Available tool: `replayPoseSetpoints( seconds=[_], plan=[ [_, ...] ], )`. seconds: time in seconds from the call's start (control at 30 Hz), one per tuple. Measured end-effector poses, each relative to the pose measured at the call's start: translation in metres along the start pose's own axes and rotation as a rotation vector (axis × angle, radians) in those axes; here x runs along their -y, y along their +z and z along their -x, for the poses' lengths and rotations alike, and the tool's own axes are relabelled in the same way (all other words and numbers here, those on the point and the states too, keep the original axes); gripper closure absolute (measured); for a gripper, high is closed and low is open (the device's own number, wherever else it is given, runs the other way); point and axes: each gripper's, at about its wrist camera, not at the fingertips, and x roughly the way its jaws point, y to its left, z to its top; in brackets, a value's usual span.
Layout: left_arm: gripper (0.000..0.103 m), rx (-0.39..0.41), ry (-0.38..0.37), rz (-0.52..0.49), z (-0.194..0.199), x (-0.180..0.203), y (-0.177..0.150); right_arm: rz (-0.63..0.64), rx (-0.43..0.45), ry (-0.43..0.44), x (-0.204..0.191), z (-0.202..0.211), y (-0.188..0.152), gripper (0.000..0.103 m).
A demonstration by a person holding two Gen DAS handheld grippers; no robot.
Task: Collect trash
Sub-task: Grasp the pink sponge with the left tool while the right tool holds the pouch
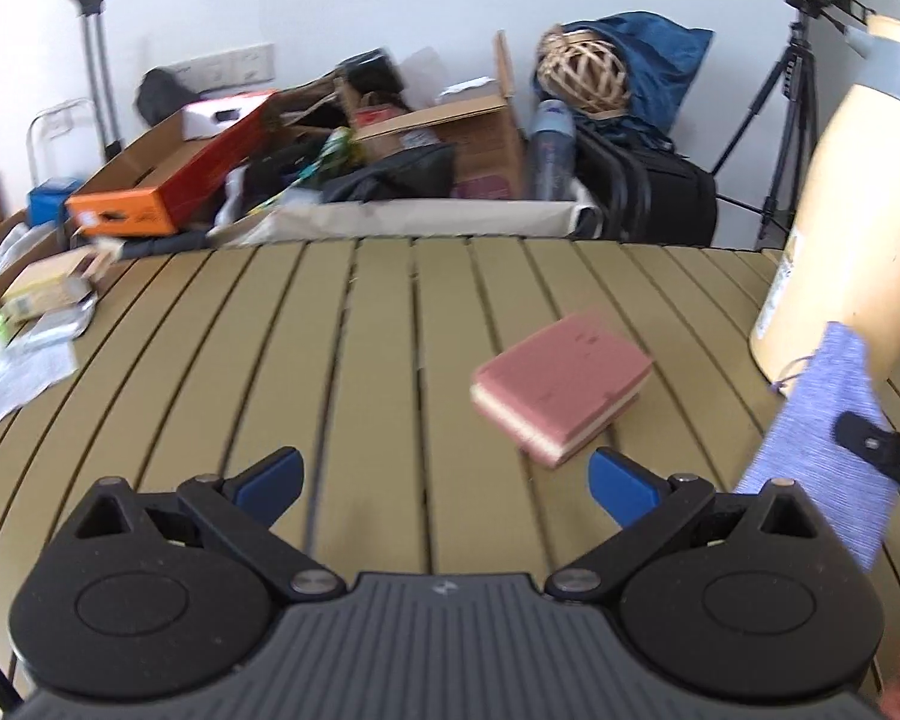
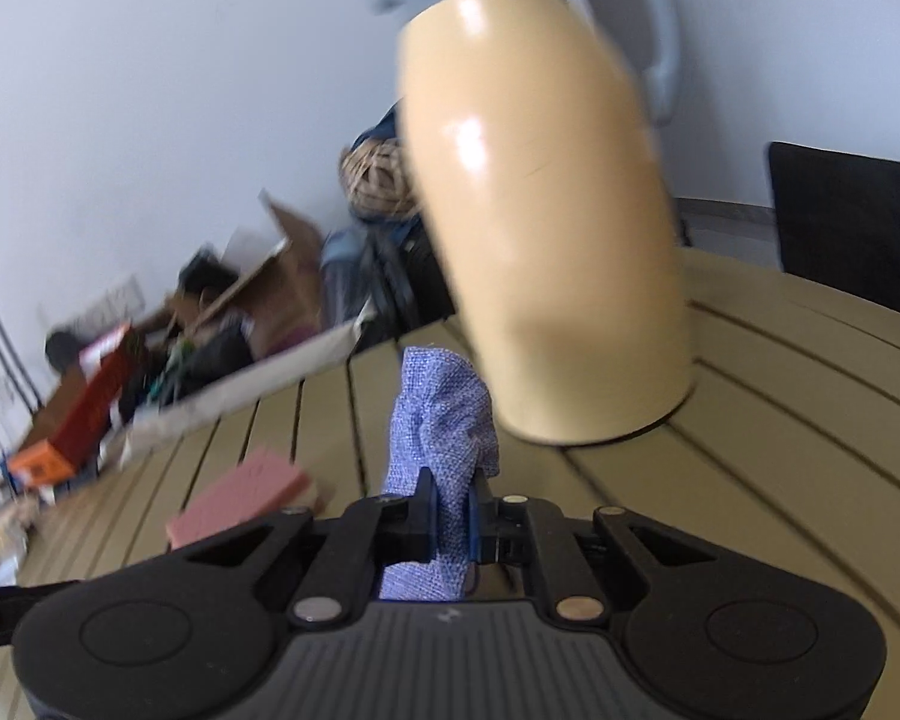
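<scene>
A: Start at our right gripper point(image 2: 450, 516) — its jaws are pressed together on the blue woven cloth point(image 2: 441, 420), with the fabric bunched between the blue pads and standing up past them. We judge that pinch is made low on the cloth so the rest hangs free of the table.

B: And the left gripper point(image 1: 444, 480)?

A: Its jaws are spread wide with nothing between them. It hovers above the slatted table point(image 1: 210, 360), pointing toward the pink book point(image 1: 561, 384) that lies flat just ahead of it. We keep it open, probably, because it has nothing yet to take.

B: Is the book trash?

A: We cannot tell; it looks whole. The likelier litter sits at the far left edge of the table — the papers and wrappers point(image 1: 24, 336) in a loose heap.

B: What stands beside the cloth?

A: The tall cream jug point(image 2: 546, 228) with a grey lid and handle, upright on the table just behind the cloth. In the left view the cloth shows at the right edge, in front of the jug's base, with the right gripper's dark finger across it.

B: And beyond?

A: Boxes and bags piled against the wall, off the table.
</scene>
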Motion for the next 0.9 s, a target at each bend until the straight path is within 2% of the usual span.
replayPoseSetpoints(
  seconds=[0.27,0.47,0.6,0.77,0.9],
  plan=[
    [0.000,-0.013,-0.033,-0.163,-0.051,0.046,0.026,-0.129,0.104,-0.042,0.053,0.020,0.020,0.094],
    [0.000,-0.051,-0.068,-0.183,-0.091,0.060,0.038,-0.258,0.151,-0.066,0.099,0.025,0.026,0.094],
    [0.000,-0.067,-0.069,-0.216,-0.112,0.069,0.040,-0.296,0.189,-0.111,0.120,0.033,0.028,0.094],
    [0.000,-0.084,-0.069,-0.237,-0.129,0.075,0.044,-0.310,0.193,-0.130,0.133,0.036,0.027,0.094],
    [0.000,-0.105,-0.080,-0.219,-0.141,0.071,0.045,-0.311,0.185,-0.127,0.132,0.033,0.027,0.094]
  ],
)
